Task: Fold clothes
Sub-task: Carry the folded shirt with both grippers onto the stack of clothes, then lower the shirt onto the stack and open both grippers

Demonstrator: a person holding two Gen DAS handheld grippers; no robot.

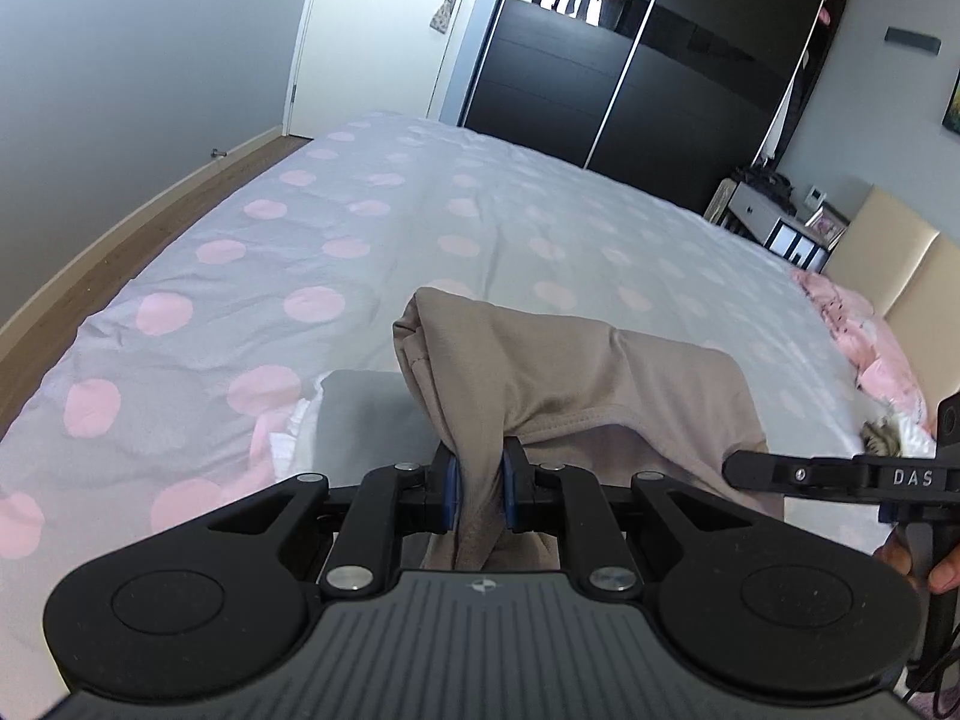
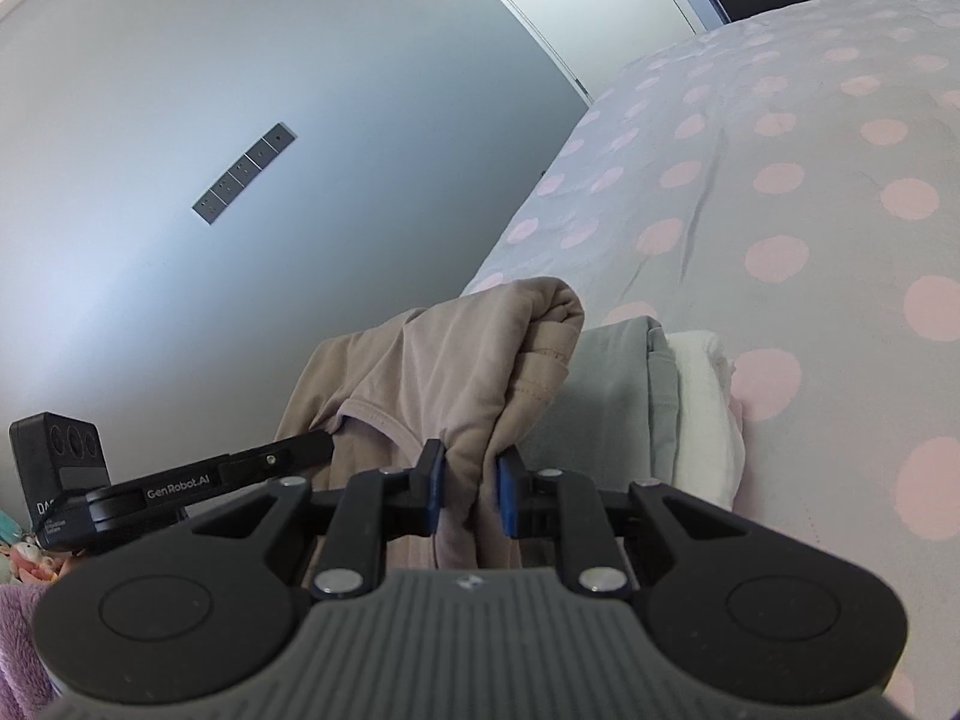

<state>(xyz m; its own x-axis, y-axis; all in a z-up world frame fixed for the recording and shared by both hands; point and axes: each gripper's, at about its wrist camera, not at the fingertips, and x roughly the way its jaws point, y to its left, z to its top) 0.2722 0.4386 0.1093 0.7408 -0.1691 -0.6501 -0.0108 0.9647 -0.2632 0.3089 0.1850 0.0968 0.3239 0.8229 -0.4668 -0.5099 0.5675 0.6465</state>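
A beige garment (image 1: pixel 576 378) hangs bunched above the bed, held between both grippers. My left gripper (image 1: pixel 478 480) is shut on a gathered fold of it, blue pads pressing the cloth. My right gripper (image 2: pixel 469 489) is shut on another bunched part of the same beige garment (image 2: pixel 456 360). In the left wrist view the right gripper's finger reaches in from the right edge under the cloth. In the right wrist view the left gripper's finger enters from the left and touches the garment. Under the hanging cloth lies a folded grey garment (image 2: pixel 612 384) on a white one (image 2: pixel 708 396).
The bed cover (image 1: pixel 360 228) is white with pink dots and spreads far ahead. A pink pillow (image 1: pixel 864 330) lies at the right by a beige headboard (image 1: pixel 888 252). A black wardrobe (image 1: pixel 630 60), a white door and a wooden floor strip (image 1: pixel 120 252) border the bed.
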